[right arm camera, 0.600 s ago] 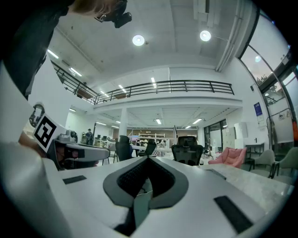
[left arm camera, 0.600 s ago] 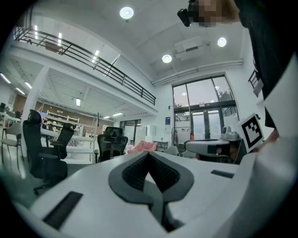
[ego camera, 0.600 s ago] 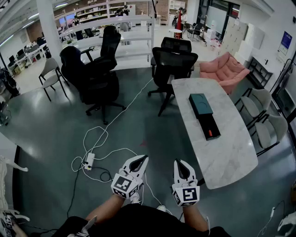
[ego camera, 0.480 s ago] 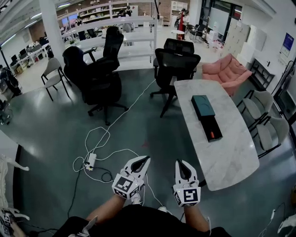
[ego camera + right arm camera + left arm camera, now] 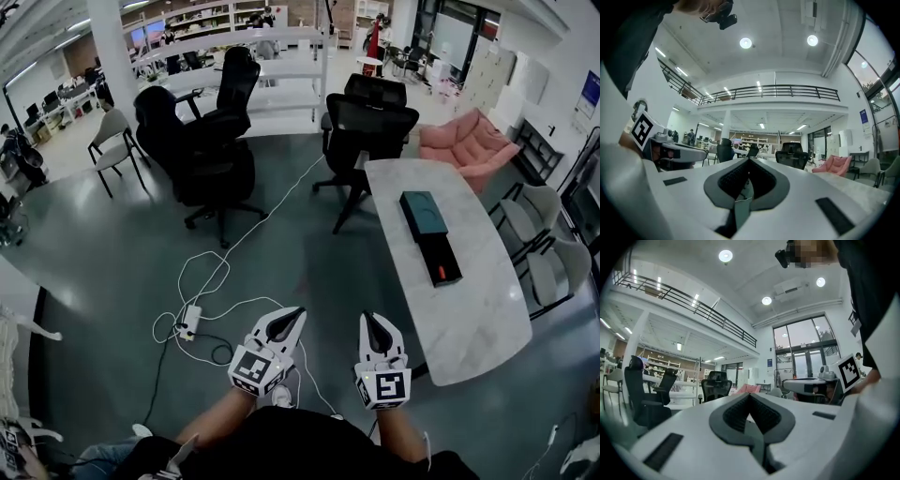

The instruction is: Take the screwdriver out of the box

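Note:
A black open box (image 5: 441, 258) lies on the white marble table (image 5: 450, 314) at the right, and an orange-handled screwdriver (image 5: 439, 273) shows at its near end. A dark teal lid (image 5: 423, 214) lies just beyond the box. My left gripper (image 5: 296, 312) (image 5: 750, 397) and right gripper (image 5: 366, 317) (image 5: 749, 161) are held side by side, low in the head view. They point level over the floor, well short of the table. Both are shut with nothing between the jaws.
Black office chairs (image 5: 361, 127) (image 5: 202, 141) stand beyond the table's far end and to the left. A white cable with a power strip (image 5: 190, 322) trails over the floor ahead of the left gripper. A pink sofa (image 5: 469, 141) and grey chairs (image 5: 553, 253) flank the table's right side.
The table and box have slid a little to the right and down in the head view as the person moves. Both grippers keep the same place and stay shut.

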Action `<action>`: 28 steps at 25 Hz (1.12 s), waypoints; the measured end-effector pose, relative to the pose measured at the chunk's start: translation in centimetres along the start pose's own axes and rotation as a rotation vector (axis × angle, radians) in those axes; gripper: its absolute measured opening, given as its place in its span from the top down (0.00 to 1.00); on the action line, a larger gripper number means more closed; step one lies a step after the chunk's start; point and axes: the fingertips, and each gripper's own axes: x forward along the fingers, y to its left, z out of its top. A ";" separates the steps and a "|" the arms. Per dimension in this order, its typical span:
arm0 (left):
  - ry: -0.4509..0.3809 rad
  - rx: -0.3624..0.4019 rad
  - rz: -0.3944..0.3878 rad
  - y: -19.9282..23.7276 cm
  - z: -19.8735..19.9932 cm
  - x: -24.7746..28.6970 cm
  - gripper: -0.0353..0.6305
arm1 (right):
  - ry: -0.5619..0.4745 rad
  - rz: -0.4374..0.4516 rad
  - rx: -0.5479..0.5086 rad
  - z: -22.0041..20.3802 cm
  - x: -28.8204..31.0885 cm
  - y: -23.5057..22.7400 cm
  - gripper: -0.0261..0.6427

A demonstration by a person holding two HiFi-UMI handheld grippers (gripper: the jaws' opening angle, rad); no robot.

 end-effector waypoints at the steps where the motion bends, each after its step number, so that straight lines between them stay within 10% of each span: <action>1: -0.002 -0.001 0.000 0.4 -0.1 -0.1 0.94 | 0.002 -0.007 -0.002 -0.1 0.3 0.2 0.93; 28: -0.006 -0.051 -0.103 6.6 -1.3 1.2 0.94 | 0.019 -0.130 0.067 -0.4 5.6 1.1 0.93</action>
